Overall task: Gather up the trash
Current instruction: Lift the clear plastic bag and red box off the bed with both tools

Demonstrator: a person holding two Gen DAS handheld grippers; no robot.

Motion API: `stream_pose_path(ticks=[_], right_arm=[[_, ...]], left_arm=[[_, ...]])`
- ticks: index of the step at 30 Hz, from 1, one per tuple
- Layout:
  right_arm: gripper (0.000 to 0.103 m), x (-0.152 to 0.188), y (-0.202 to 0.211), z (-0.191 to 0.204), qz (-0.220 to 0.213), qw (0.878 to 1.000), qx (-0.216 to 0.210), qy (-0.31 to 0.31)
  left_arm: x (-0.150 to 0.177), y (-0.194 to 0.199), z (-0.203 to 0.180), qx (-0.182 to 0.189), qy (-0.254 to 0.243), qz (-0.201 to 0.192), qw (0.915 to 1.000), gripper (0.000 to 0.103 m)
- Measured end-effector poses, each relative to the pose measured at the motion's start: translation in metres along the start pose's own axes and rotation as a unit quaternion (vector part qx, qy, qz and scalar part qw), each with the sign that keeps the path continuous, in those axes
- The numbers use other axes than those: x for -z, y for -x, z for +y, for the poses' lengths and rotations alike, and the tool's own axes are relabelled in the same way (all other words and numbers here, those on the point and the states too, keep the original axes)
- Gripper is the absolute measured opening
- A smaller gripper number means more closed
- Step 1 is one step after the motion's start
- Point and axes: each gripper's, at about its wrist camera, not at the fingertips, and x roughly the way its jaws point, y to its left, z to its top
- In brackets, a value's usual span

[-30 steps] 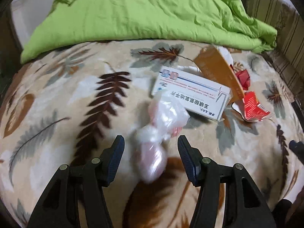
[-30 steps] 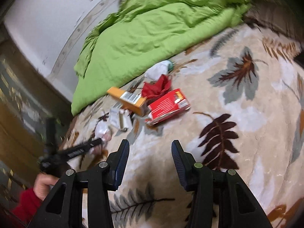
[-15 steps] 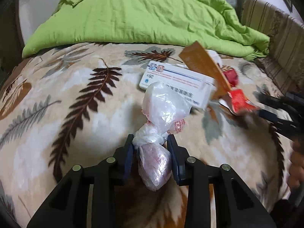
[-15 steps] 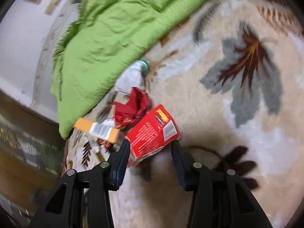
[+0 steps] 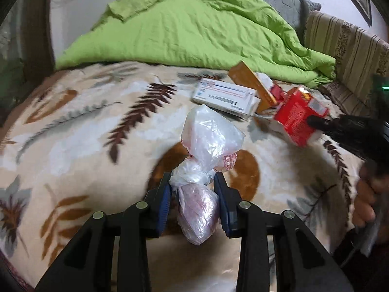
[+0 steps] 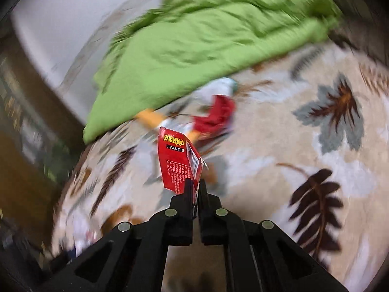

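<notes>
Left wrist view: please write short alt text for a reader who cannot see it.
The left tool is shut on the knot of a tied clear plastic bag above a leaf-patterned blanket. Further right, the right tool holds a red box, near a white box and an orange box. Behind lies a green quilt.

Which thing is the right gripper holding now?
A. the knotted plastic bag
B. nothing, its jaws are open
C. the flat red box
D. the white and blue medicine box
C: the right gripper is shut on the flat red box, held up above the blanket.
</notes>
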Motion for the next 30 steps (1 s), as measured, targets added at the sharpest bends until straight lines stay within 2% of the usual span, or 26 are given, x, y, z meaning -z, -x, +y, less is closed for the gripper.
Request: stream_pose_path(ticks=[6, 10, 15, 30], right_arm=[[0.004, 0.034, 0.022, 0.050, -0.013, 0.994, -0.003, 0.105], [0.004, 0.043, 0.028, 0.059, -0.024, 0.990, 0.012, 0.142], [0.004, 0.044, 0.027, 0.061, -0.027, 0.988, 0.024, 0.151], [0.004, 0.046, 0.028, 0.064, -0.028, 0.986, 0.022, 0.162]], left_arm=[[0.002, 0.007, 0.015, -0.012, 0.035, -0.020, 0.9991, 0.033], [0.002, 0.007, 0.017, -0.015, 0.042, -0.020, 0.9988, 0.033], [0.003, 0.008, 0.014, -0.026, 0.032, -0.023, 0.9989, 0.033], [0.004, 0.018, 0.007, -0.061, 0.019, -0.053, 0.9966, 0.034]])
